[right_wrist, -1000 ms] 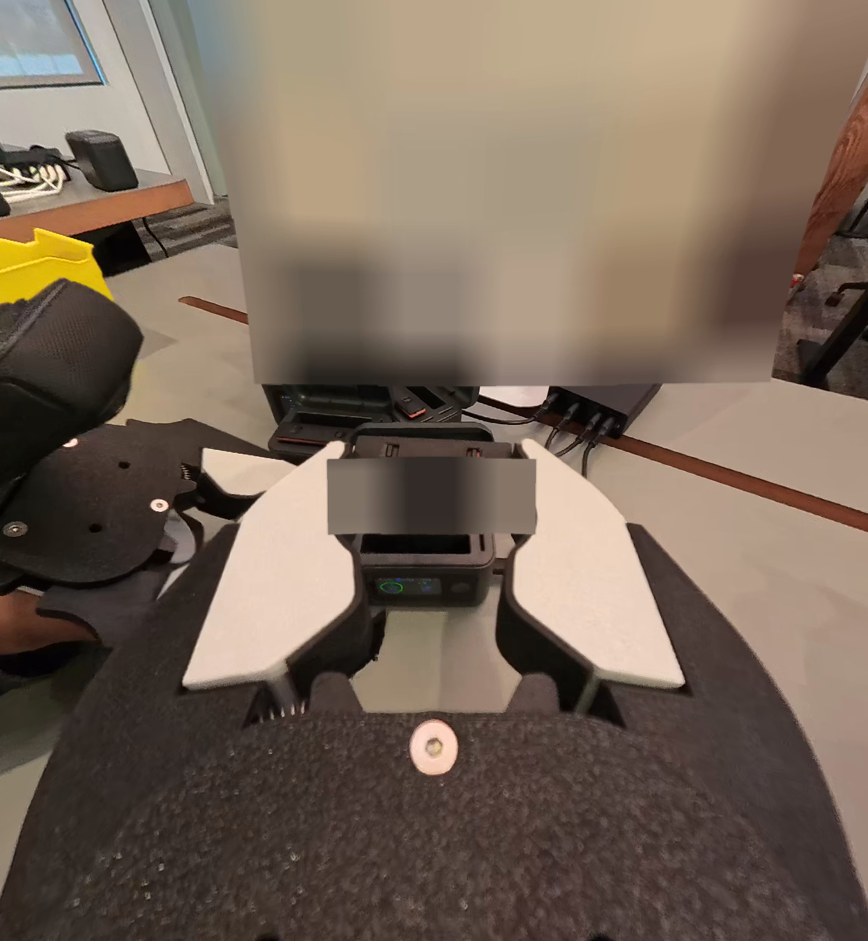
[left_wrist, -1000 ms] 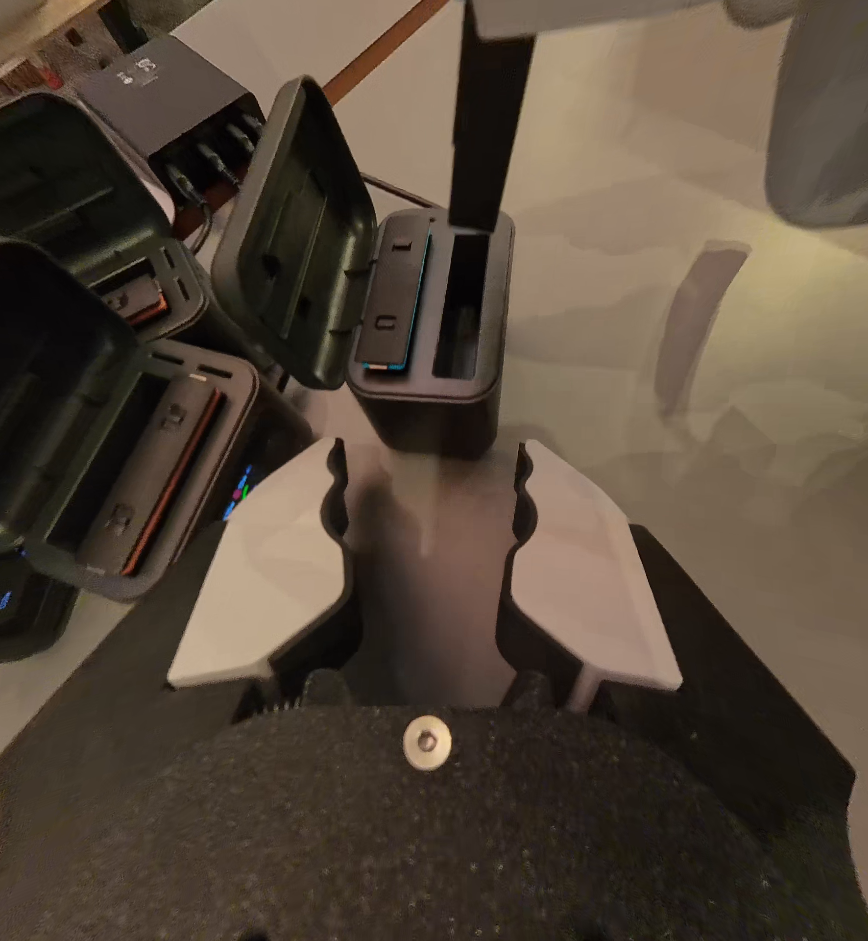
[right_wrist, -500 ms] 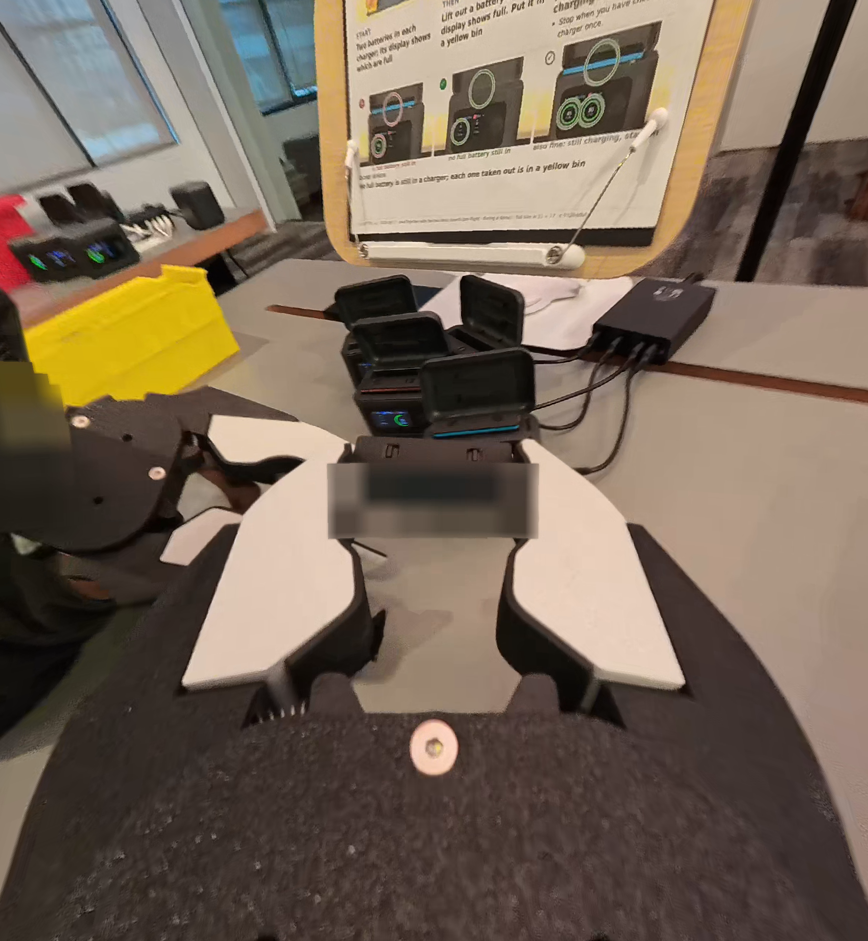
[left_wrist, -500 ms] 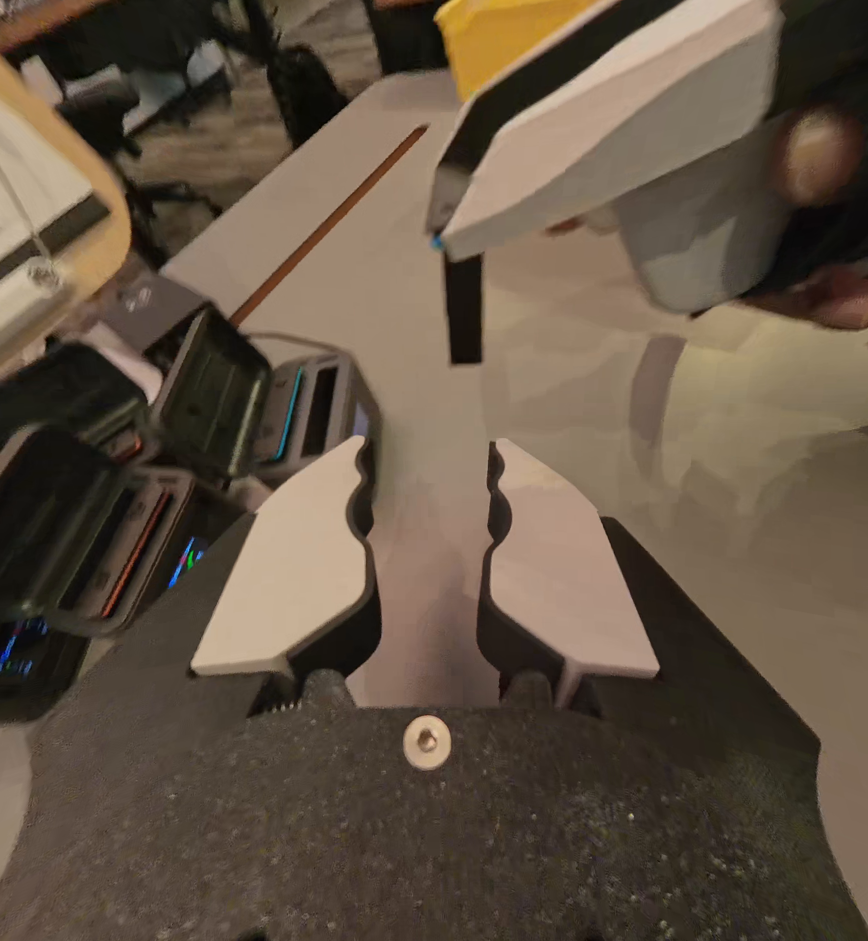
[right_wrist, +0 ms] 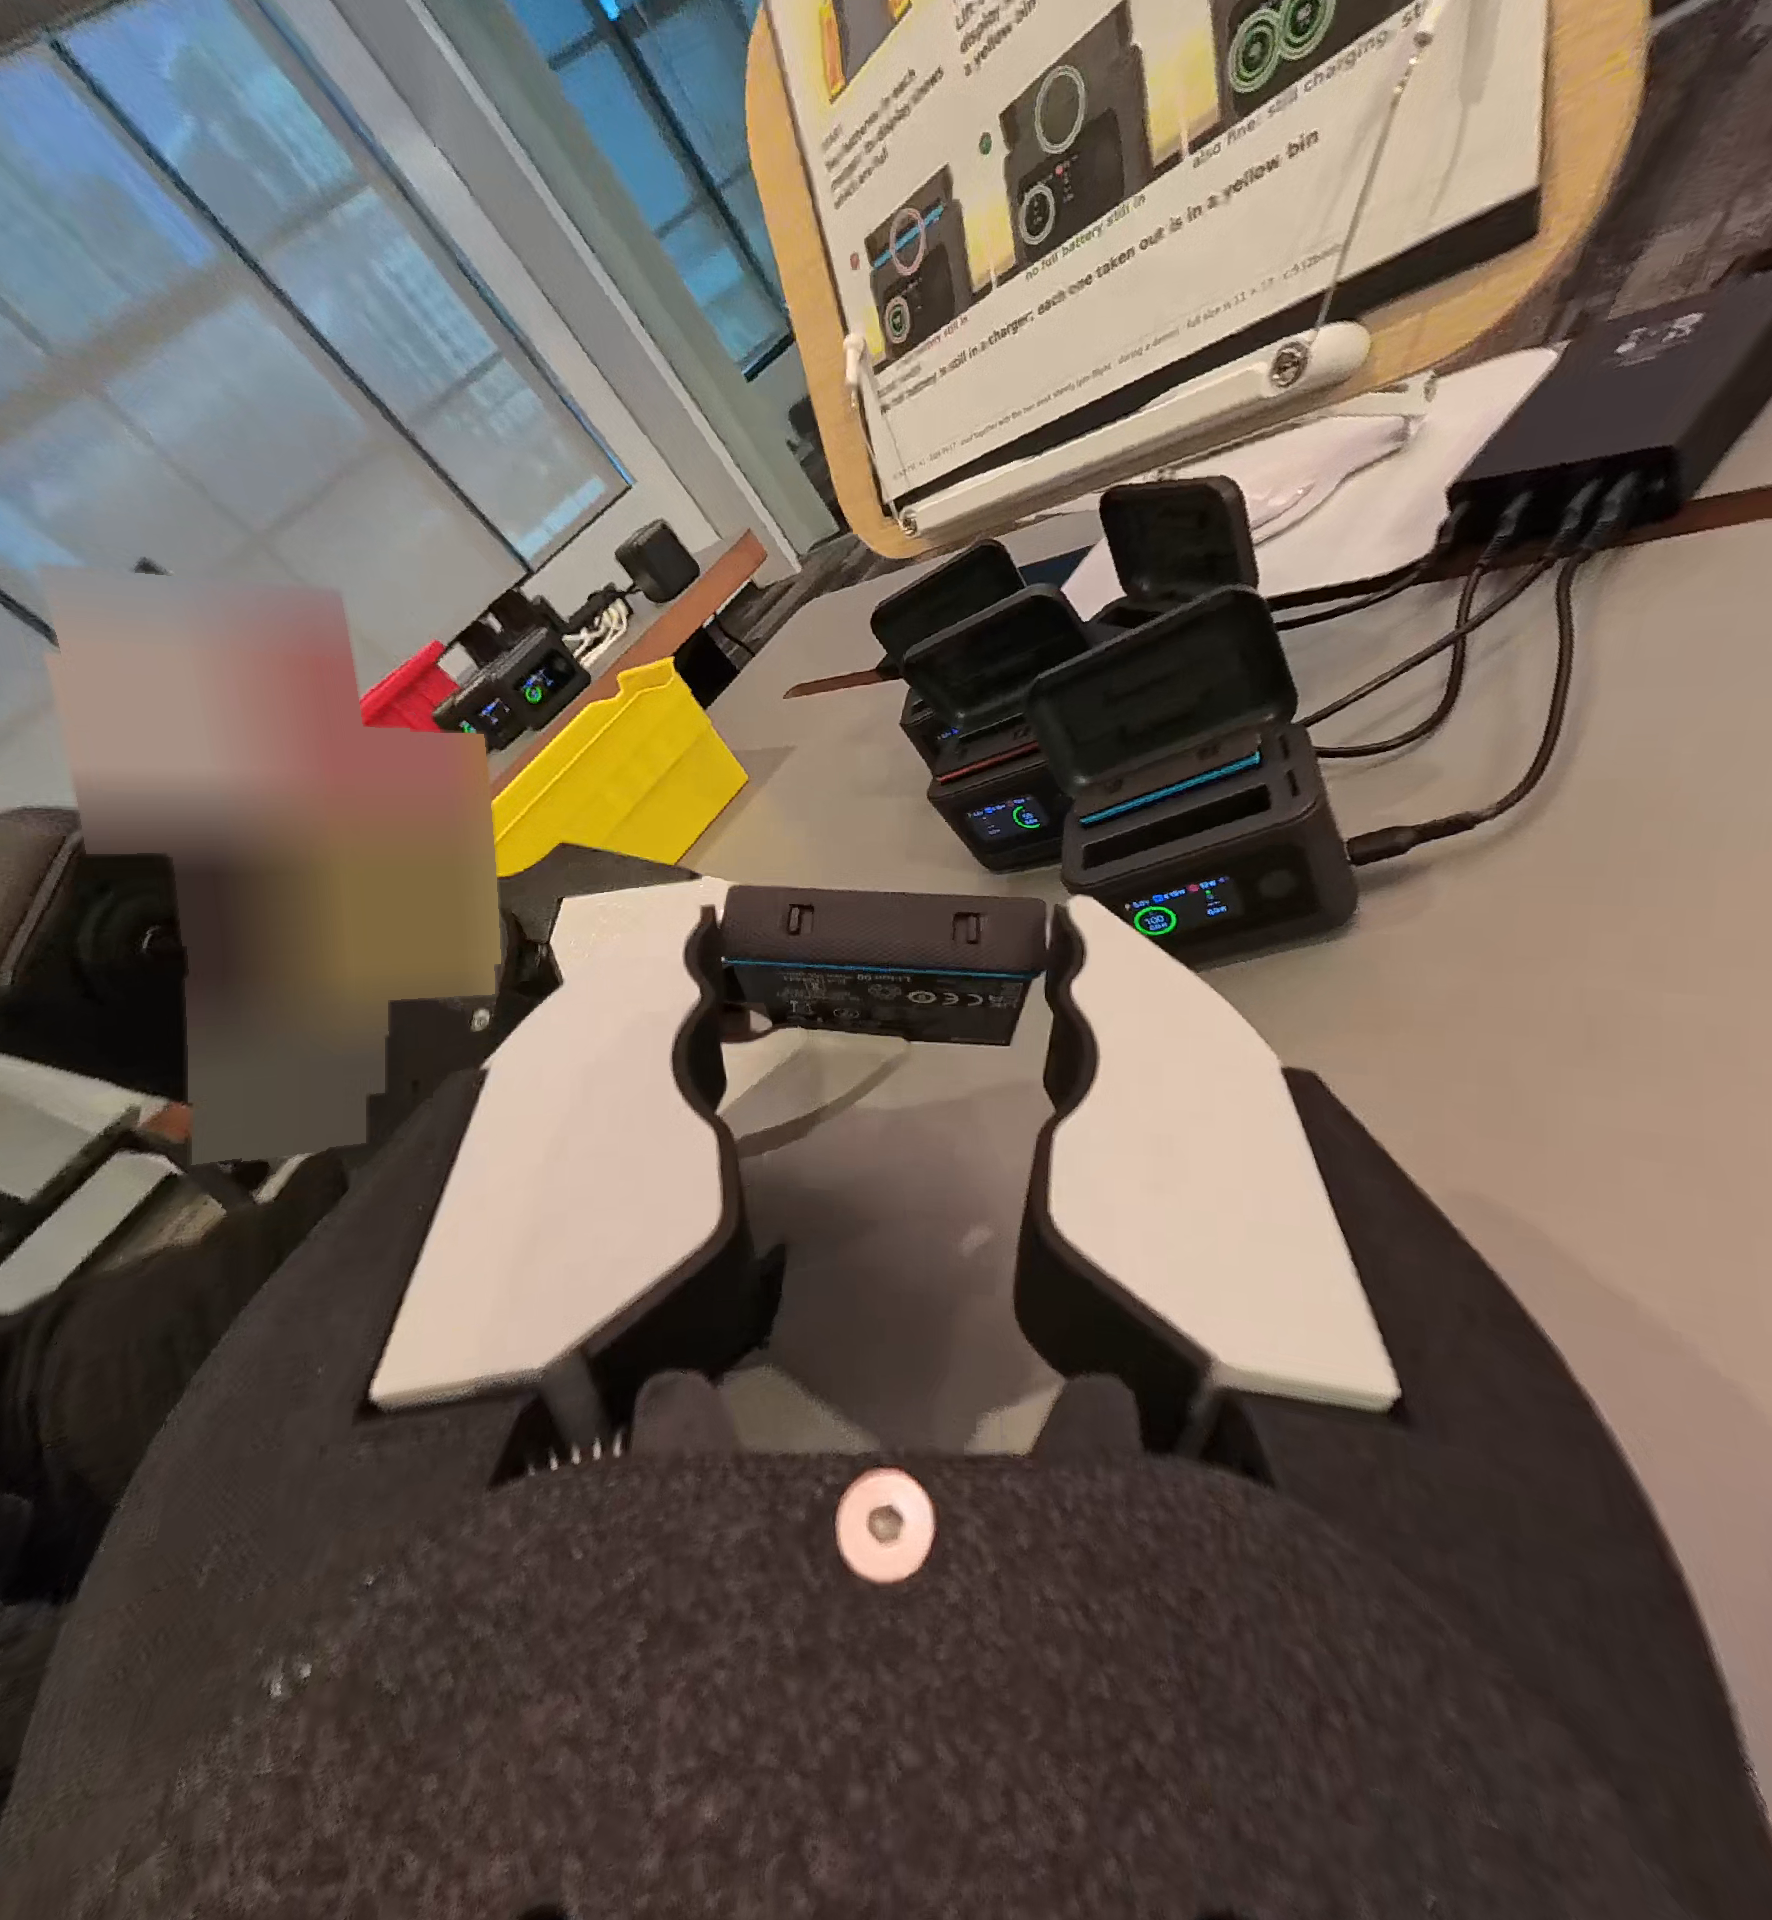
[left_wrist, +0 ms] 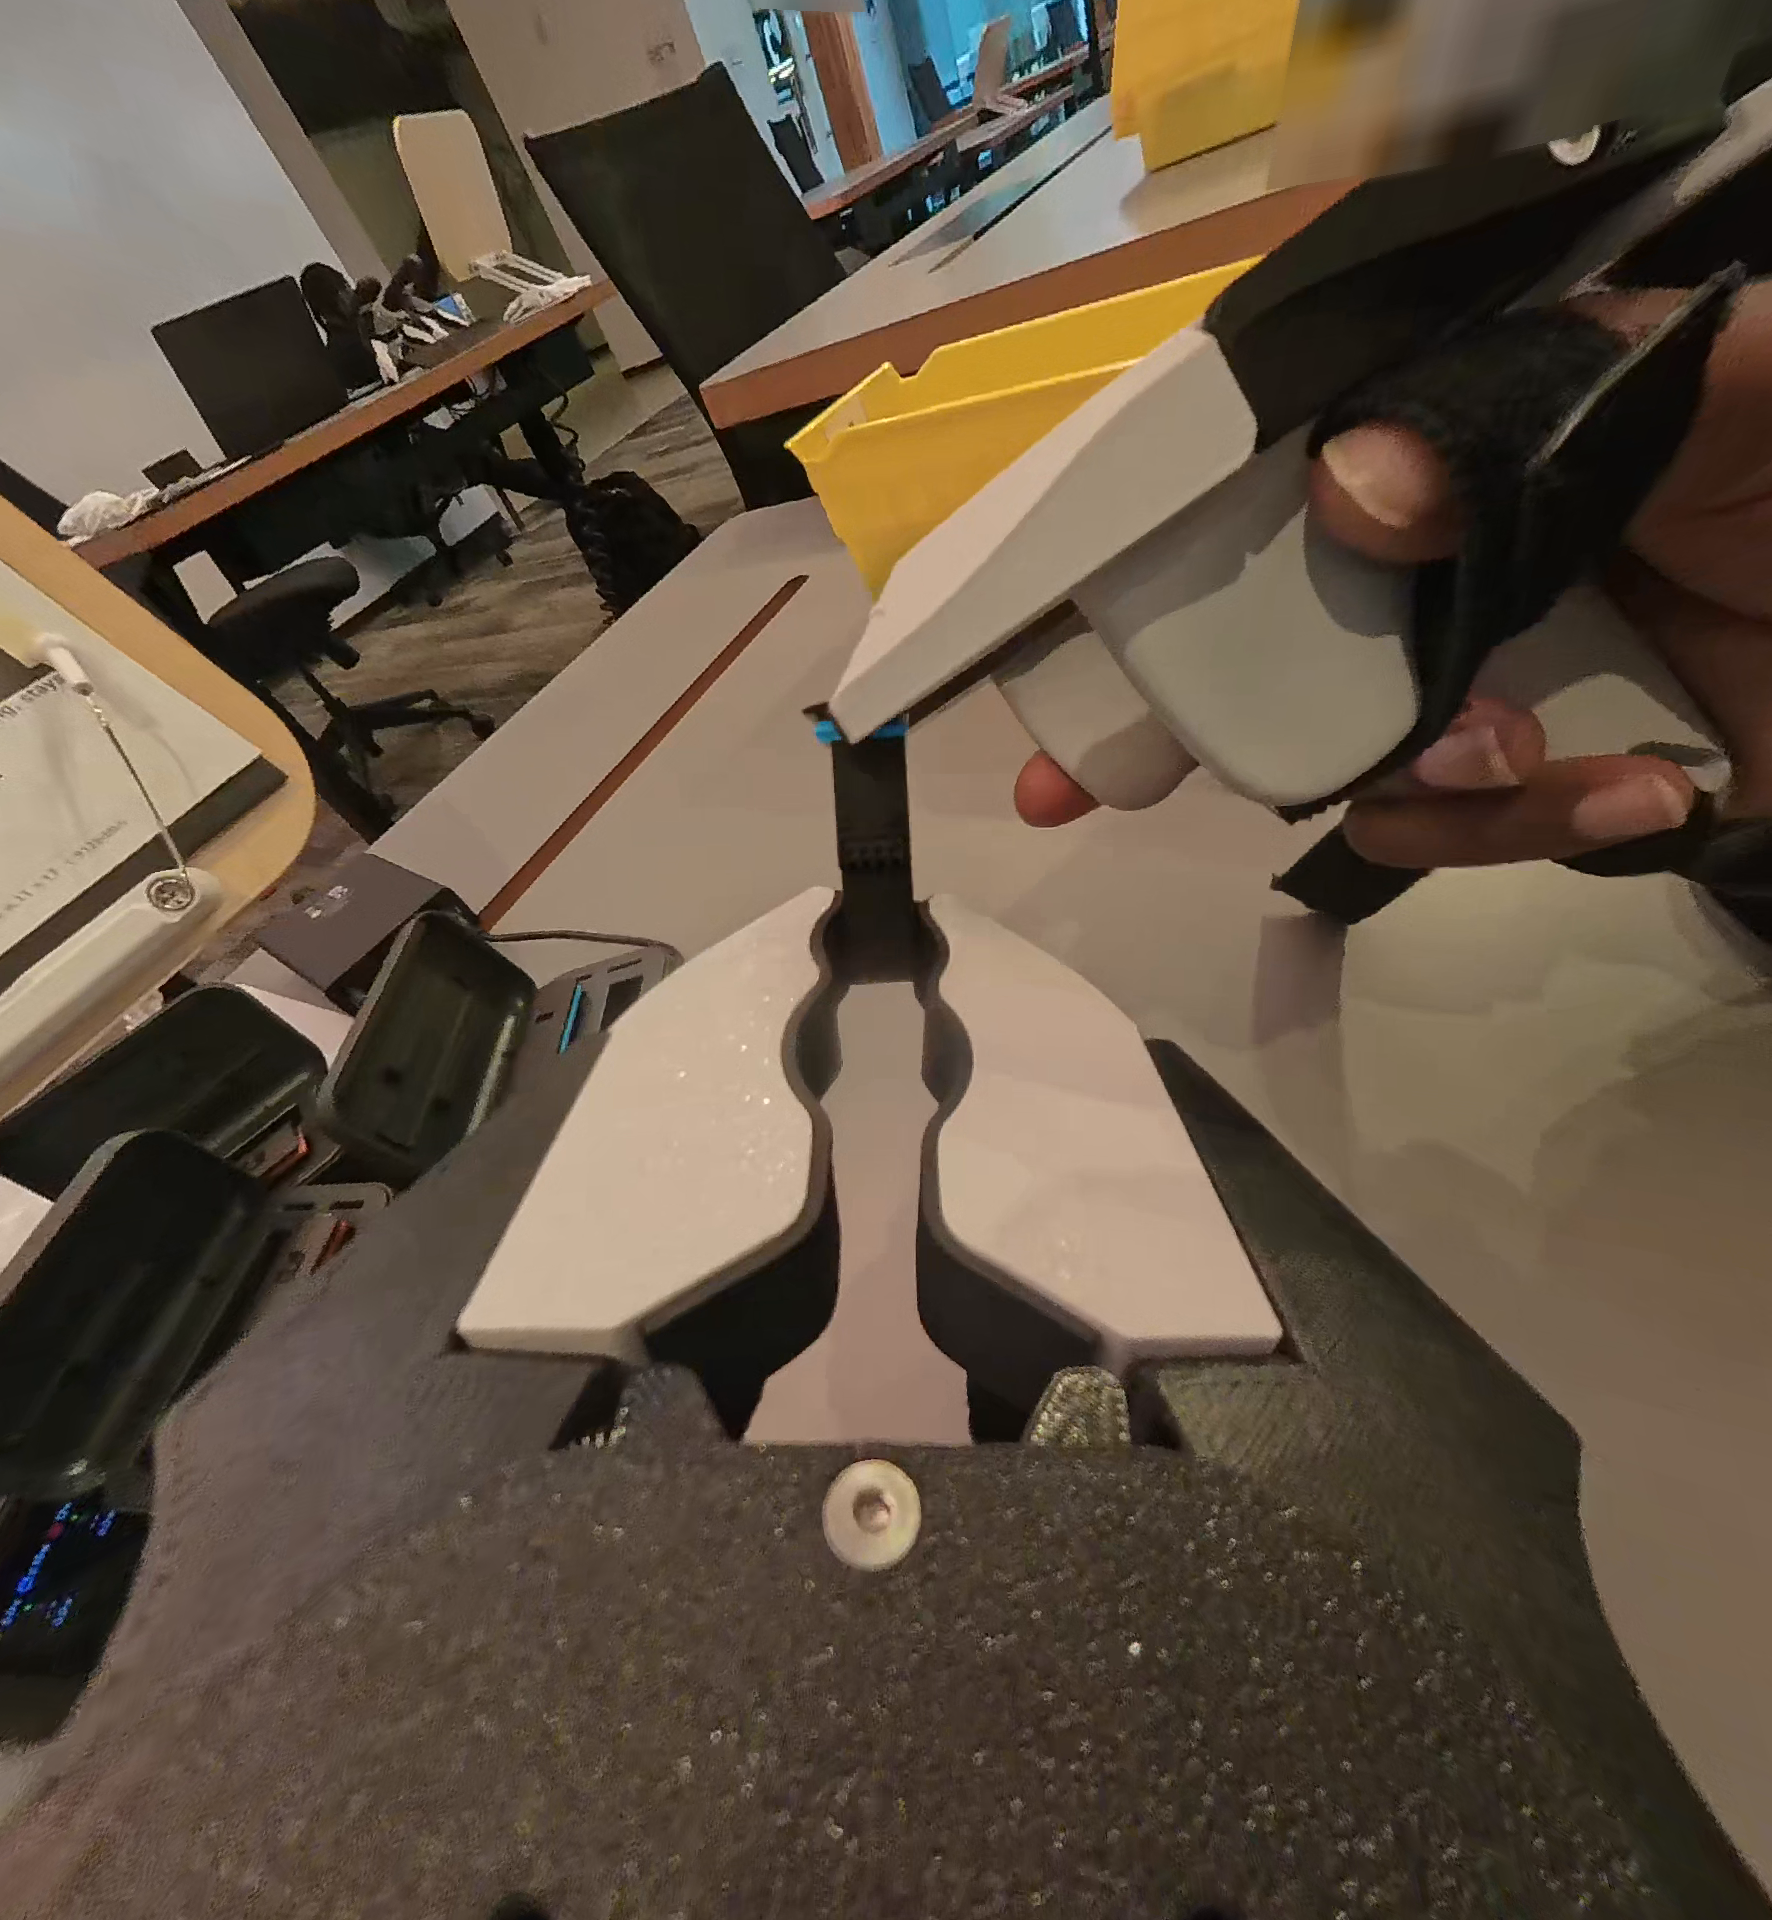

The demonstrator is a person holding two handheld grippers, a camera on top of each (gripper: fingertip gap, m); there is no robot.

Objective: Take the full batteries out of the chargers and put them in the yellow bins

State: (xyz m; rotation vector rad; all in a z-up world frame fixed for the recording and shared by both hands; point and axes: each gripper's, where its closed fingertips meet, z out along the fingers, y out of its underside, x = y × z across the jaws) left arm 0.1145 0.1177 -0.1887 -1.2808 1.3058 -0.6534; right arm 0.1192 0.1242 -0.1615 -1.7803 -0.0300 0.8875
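My right gripper (right_wrist: 877, 961) is shut on a black battery (right_wrist: 877, 951) with a blue edge, gripping its two ends above the table. In the left wrist view the battery (left_wrist: 869, 821) hangs down from the right gripper (left_wrist: 861, 727). My left gripper (left_wrist: 877, 935) is shut on its lower end. The front charger (right_wrist: 1204, 862), lid open, shows a green ring; one blue-edged battery (right_wrist: 1162, 795) stands in its back slot. More open chargers (right_wrist: 996, 800) stand behind it. A yellow bin (right_wrist: 622, 779) lies far left and also shows in the left wrist view (left_wrist: 965, 436).
A black power hub (right_wrist: 1640, 405) with cables feeds the chargers. An instruction board (right_wrist: 1173, 208) stands behind them. A red bin (right_wrist: 404, 691) and more chargers sit on a far desk. Office chairs (left_wrist: 674, 270) stand beyond the table edge. The tips of both grippers are at nearly the same place. Left tips and right tips are each some 11 cm from the front charger (right_wrist: 1204, 862).
The right gripper pulled the battery up out of the front charger and carried it away. The left gripper rose, narrowed and closed on the battery's lower end.
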